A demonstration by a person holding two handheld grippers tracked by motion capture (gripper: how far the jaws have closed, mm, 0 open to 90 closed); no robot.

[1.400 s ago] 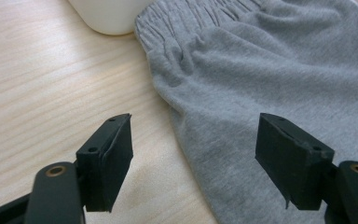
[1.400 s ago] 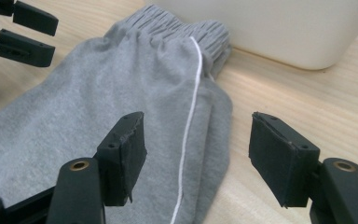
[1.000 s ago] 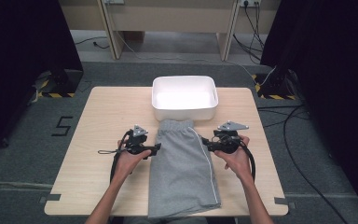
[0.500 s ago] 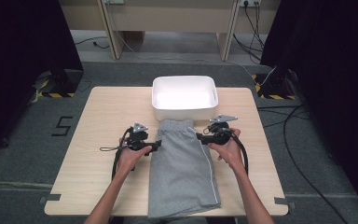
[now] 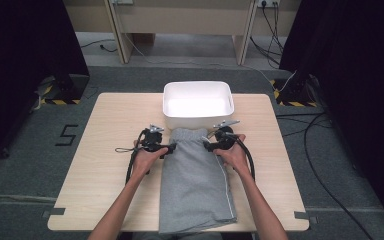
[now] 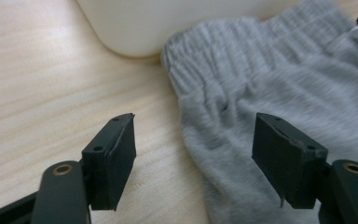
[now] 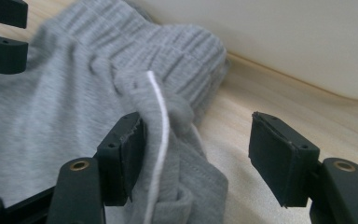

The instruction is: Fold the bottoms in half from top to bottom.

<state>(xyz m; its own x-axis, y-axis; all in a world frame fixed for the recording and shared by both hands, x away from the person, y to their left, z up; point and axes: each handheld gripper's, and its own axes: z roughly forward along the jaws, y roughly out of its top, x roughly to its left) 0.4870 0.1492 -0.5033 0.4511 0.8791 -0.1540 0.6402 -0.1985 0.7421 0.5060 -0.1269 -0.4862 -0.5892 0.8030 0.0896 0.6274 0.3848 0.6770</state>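
A pair of grey shorts lies flat along the wooden table, its hem at the near edge and its ribbed waistband against the white tub at the far side. Both hands come in from the near edge. The left gripper sits at the left edge of the shorts just below the waistband, jaws spread, one over bare wood and one over cloth. The right gripper is at the right edge, jaws also spread, with the white-piped side seam bunched against one pad, not pinched
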